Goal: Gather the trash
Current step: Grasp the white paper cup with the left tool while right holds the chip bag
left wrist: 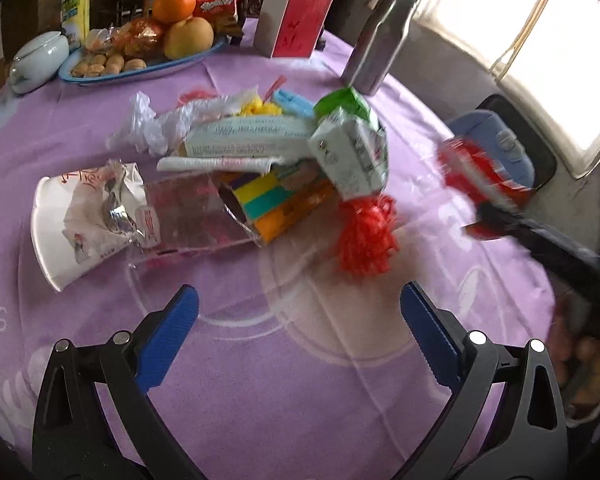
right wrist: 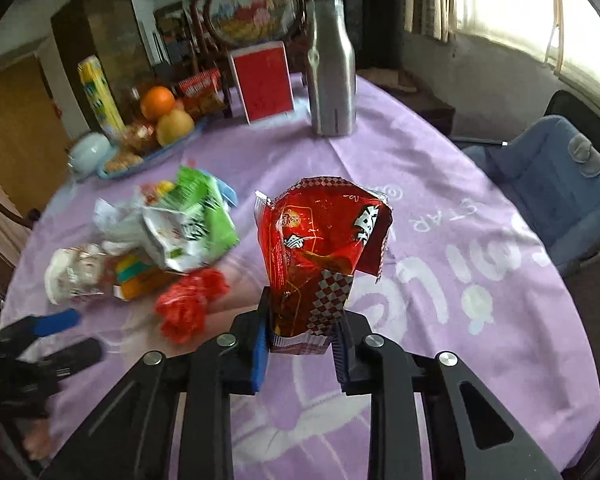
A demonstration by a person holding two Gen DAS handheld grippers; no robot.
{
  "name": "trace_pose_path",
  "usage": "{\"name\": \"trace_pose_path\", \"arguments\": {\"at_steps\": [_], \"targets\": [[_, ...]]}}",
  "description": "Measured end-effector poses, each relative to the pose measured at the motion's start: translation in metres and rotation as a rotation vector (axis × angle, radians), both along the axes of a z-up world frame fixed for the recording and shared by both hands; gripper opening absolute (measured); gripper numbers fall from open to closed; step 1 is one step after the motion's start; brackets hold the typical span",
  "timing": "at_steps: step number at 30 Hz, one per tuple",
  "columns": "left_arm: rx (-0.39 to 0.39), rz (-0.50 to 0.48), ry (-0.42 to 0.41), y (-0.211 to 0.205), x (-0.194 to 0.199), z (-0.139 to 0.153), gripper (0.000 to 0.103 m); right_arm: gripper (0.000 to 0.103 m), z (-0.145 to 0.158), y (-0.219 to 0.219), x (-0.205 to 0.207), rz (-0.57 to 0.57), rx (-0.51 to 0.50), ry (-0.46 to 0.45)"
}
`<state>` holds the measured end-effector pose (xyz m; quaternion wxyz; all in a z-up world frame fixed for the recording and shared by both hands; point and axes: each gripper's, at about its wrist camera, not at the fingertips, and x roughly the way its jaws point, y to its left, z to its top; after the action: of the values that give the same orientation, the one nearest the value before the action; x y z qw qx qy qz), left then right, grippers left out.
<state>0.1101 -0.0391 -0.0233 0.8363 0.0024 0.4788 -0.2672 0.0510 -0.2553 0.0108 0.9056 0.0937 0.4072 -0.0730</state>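
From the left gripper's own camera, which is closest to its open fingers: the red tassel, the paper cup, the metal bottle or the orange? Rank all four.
Measured from the left gripper:
1. Red tassel, just ahead, slightly right.
2. Paper cup, lying on its side, ahead to the left.
3. Metal bottle, far right, upright.
4. Orange, far left, atop the fruit plate.

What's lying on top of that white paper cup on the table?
A crumpled foil-lined wrapper lies across the white paper cup, which is tipped on its side. The wrapper covers the cup's mouth, so its inside cannot be seen.

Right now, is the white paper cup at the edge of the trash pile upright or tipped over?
Tipped over. The white paper cup lies on its side on the purple tablecloth, crumpled foil wrapper spilling from its mouth.
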Motion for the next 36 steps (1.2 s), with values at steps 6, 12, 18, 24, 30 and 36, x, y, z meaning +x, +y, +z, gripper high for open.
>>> {"name": "trace_pose_path", "arguments": {"at_steps": [6, 12, 18, 24, 30, 36], "targets": [[0.077, -0.019, -0.066, -0.012, -0.011, -0.001, 0.097, 0.027, 0.0, -0.006, -0.039, -0.022, 0.022, -0.011], [-0.042, 0.038, -0.13, 0.028, -0.011, 0.04, 0.097, 0.027, 0.001, -0.01, -0.06, -0.036, 0.038, -0.011], [-0.168, 0.166, -0.005, 0.099, 0.028, 0.046, 0.097, 0.028, -0.002, 0.002, -0.053, 0.01, 0.104, -0.035], [-0.391, 0.273, 0.183, 0.141, 0.06, 0.011, 0.097, 0.029, -0.003, 0.009, -0.051, 0.053, 0.13, -0.044], [-0.439, 0.271, 0.224, 0.14, 0.076, 0.0, 0.097, 0.031, -0.005, -0.004, -0.054, 0.037, 0.15, -0.052], [-0.388, 0.324, 0.285, 0.139, 0.084, -0.014, 0.096, 0.031, -0.011, -0.008, -0.05, 0.037, 0.168, -0.048]]}}
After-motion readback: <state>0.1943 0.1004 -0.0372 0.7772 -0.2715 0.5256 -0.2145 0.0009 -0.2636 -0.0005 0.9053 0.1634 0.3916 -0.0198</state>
